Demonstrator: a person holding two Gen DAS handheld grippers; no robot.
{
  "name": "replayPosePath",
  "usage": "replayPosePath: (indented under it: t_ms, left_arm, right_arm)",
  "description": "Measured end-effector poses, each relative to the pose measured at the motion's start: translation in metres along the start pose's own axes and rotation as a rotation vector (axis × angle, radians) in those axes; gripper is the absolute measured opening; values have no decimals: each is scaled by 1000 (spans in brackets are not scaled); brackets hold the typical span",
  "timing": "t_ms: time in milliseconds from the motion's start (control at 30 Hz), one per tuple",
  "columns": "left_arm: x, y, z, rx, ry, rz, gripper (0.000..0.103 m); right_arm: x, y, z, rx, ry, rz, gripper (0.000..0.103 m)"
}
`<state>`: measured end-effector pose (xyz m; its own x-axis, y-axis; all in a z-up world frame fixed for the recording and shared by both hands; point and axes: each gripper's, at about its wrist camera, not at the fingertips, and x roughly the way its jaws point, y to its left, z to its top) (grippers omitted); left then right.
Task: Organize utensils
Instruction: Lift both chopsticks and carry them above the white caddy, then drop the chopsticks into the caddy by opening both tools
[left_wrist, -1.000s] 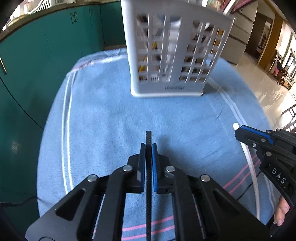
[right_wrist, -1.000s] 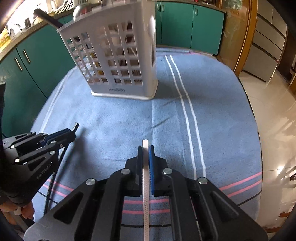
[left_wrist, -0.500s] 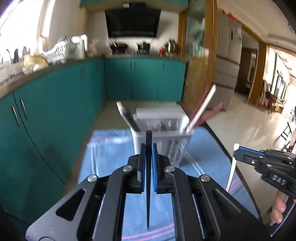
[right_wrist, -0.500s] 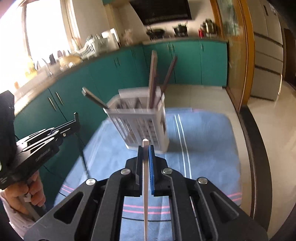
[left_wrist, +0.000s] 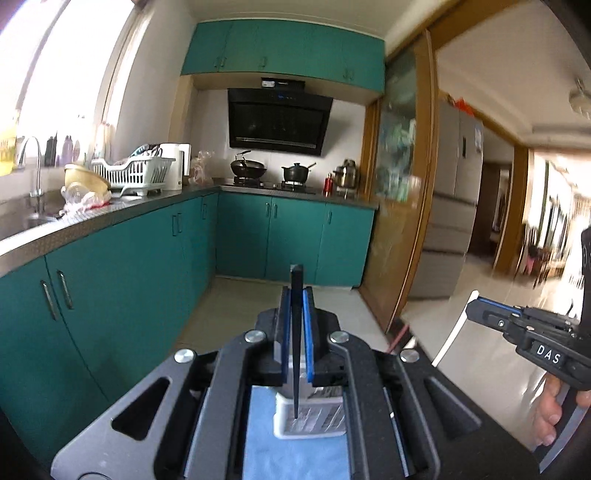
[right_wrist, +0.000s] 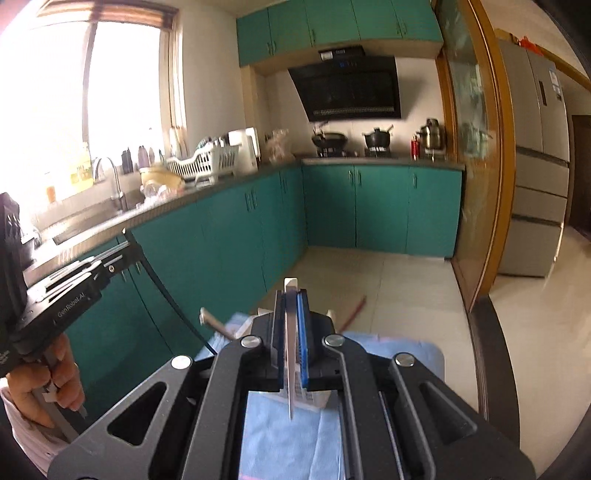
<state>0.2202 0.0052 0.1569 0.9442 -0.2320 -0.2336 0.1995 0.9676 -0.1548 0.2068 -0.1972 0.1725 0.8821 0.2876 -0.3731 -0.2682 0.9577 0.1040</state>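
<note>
My left gripper (left_wrist: 295, 295) is shut on a thin black chopstick (left_wrist: 295, 369) that hangs down through the jaws. Below it, between the gripper's arms, the white slotted utensil basket (left_wrist: 314, 421) stands on a blue cloth (left_wrist: 295, 458). My right gripper (right_wrist: 290, 295) is shut on a white chopstick (right_wrist: 290, 369). Part of the basket (right_wrist: 314, 398) shows beneath, and a beige handle (right_wrist: 218, 326) and a reddish stick (right_wrist: 351, 312) poke out of it. Each gripper also shows in the other's view: the right gripper (left_wrist: 476, 308) with its white chopstick (left_wrist: 448, 345), the left gripper (right_wrist: 127, 240) with its black chopstick (right_wrist: 173, 295).
Teal cabinets (left_wrist: 129, 277) run along the left under a steel counter with a sink tap (left_wrist: 35, 166) and a white dish rack (left_wrist: 133, 175). Pots sit on the stove (left_wrist: 273, 177) at the back. A wooden door frame (right_wrist: 476, 184) and a fridge (right_wrist: 535, 166) stand to the right.
Both grippers have risen high above the table and tipped up, each still shut on its chopstick. The basket, once ahead and large, now sits low under the jaws.
</note>
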Motion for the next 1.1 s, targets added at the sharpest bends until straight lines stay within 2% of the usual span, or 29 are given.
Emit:
replayPosePath:
  t_ms: [133, 200, 367, 500, 767, 967, 1033, 1067, 1100]
  left_arm:
    - [11, 13, 10, -61, -67, 24, 6]
    - [20, 21, 4, -122, -96, 8, 6]
    - [52, 28, -12, -158, -86, 32, 6]
    - [68, 30, -22, -173, -59, 41, 6]
    - [77, 30, -27, -160, -64, 39, 6]
    - [90, 23, -37, -135, -25, 47, 6]
    - [93, 23, -40, -129, -7, 56, 7]
    - [92, 23, -42, -126, -5, 55, 9]
    - [92, 22, -43, -120, -4, 53, 16]
  right_arm:
    - [-4, -3, 30, 3, -91, -22, 7]
    - [-4, -5, 40, 3, -139, -36, 7]
    - [15, -2, 43, 1, -172, -57, 7]
    - [35, 2, 32, -22, -175, -91, 7]
    - [72, -8, 9, -1, -141, -95, 7]
    - [94, -9, -7, -13, -91, -96, 7]
    - [97, -9, -11, -21, -69, -123, 13]
    - [95, -10, -13, -21, -75, -127, 21]
    - [93, -10, -15, -21, -81, -124, 29]
